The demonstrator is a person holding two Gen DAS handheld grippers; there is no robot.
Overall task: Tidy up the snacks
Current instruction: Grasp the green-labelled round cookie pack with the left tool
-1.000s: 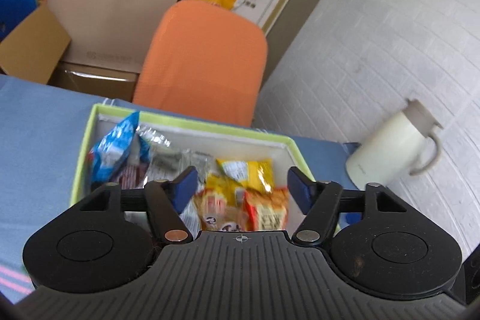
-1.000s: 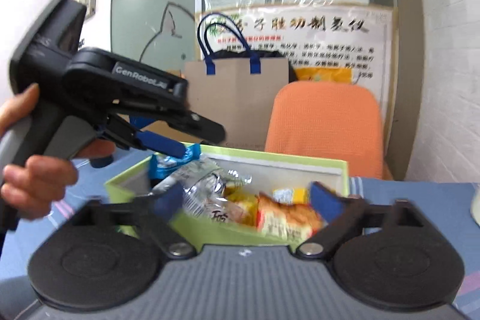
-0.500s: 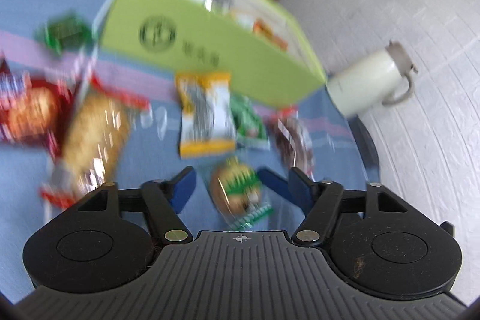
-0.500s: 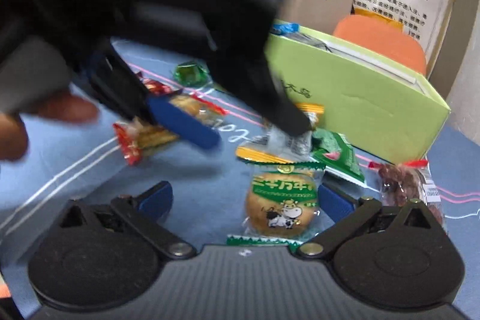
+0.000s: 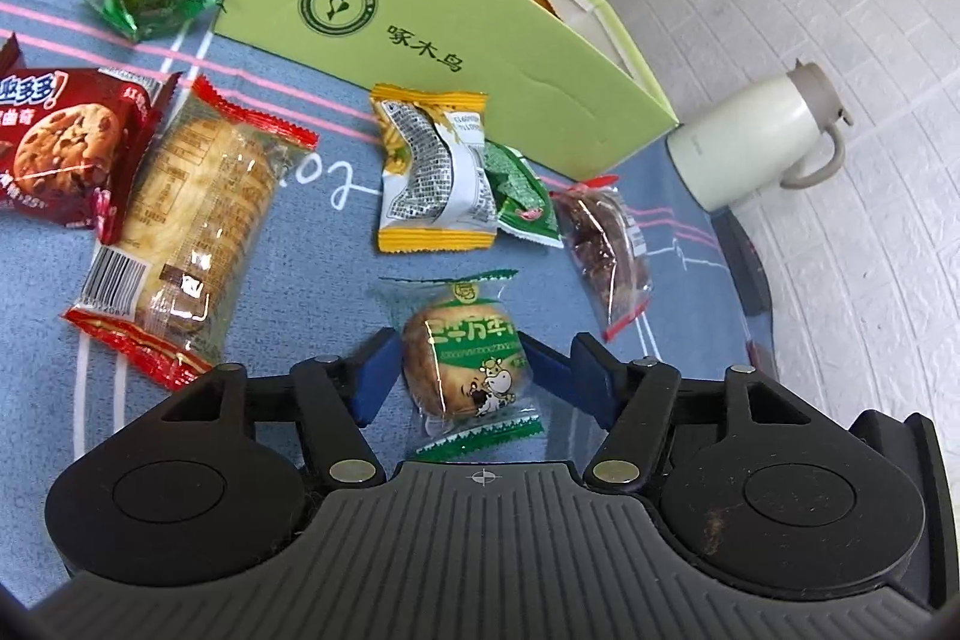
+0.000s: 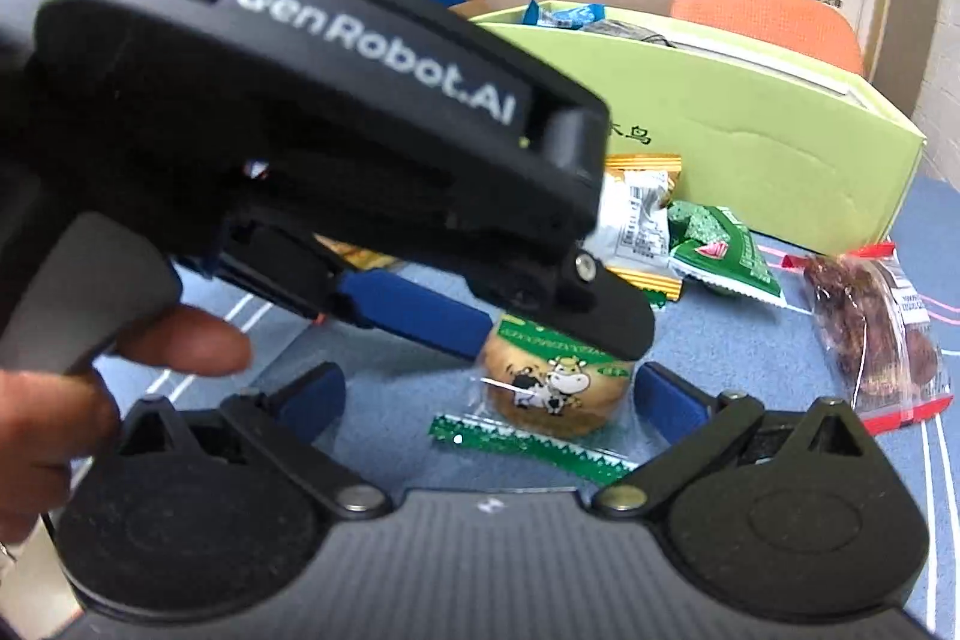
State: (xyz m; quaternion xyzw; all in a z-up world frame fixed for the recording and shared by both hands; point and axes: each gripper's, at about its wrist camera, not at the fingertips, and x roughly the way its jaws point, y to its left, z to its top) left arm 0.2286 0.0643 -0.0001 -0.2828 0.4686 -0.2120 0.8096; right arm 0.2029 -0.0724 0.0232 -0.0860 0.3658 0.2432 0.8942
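Left of the green box (image 5: pixel 456 58), the red cookie pack (image 5: pixel 54 142) and biscuit sleeve (image 5: pixel 192 226) lie on the surface. In front of the box, the left gripper (image 5: pixel 459 364) straddles the cow-print cake (image 5: pixel 462 358), its jaws opening, pads not pressing. The right gripper (image 6: pixel 489 400) stands released just beside the same cake. Both crowding one slippery wrapper risks a collision or a pinched seam slipping free.

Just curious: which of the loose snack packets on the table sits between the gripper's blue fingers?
The round cow-print biscuit packet, green-edged, between the opening left gripper.
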